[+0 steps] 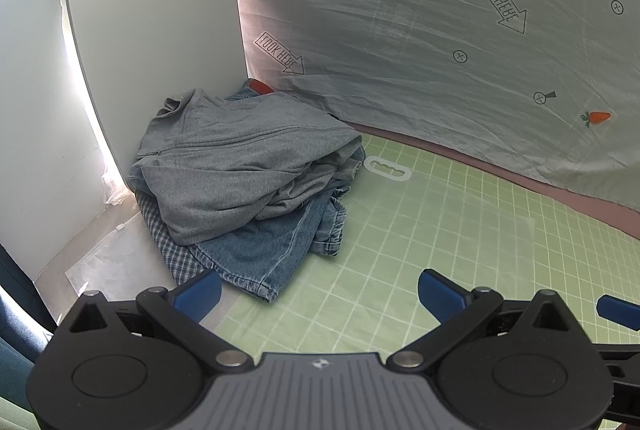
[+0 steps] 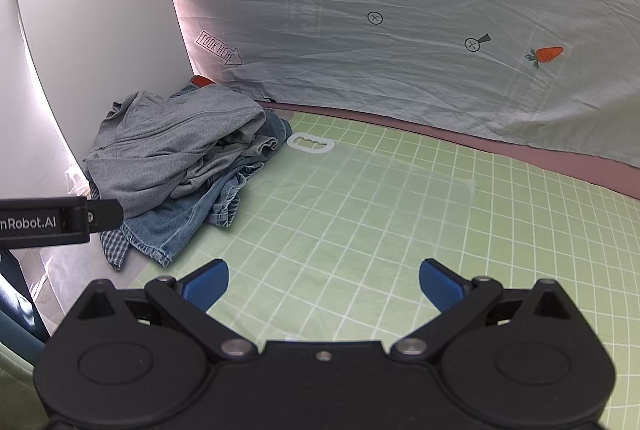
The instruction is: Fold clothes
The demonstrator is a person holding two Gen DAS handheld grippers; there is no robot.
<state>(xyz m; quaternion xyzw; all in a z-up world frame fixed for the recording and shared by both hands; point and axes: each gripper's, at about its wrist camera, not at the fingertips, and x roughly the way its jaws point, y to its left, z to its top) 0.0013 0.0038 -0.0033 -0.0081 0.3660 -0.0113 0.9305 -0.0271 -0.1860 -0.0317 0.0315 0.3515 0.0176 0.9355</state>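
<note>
Both the left gripper [image 1: 319, 292] and right gripper [image 2: 324, 282] have fingers apart, holding nothing, w/ the clothes pile [image 1: 248, 173] at 10 o'clock on the green mat [image 1: 440, 250], so I judge next step is reaching for the top grey garment [image 2: 172, 145].

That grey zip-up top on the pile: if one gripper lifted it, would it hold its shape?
Probably not. The grey zip-up top lies in soft, rumpled folds, so it would likely droop and unfold. It looks like thin jersey, so probably light. It rests on the denim garment, which might drag along if a fold is caught.
</note>
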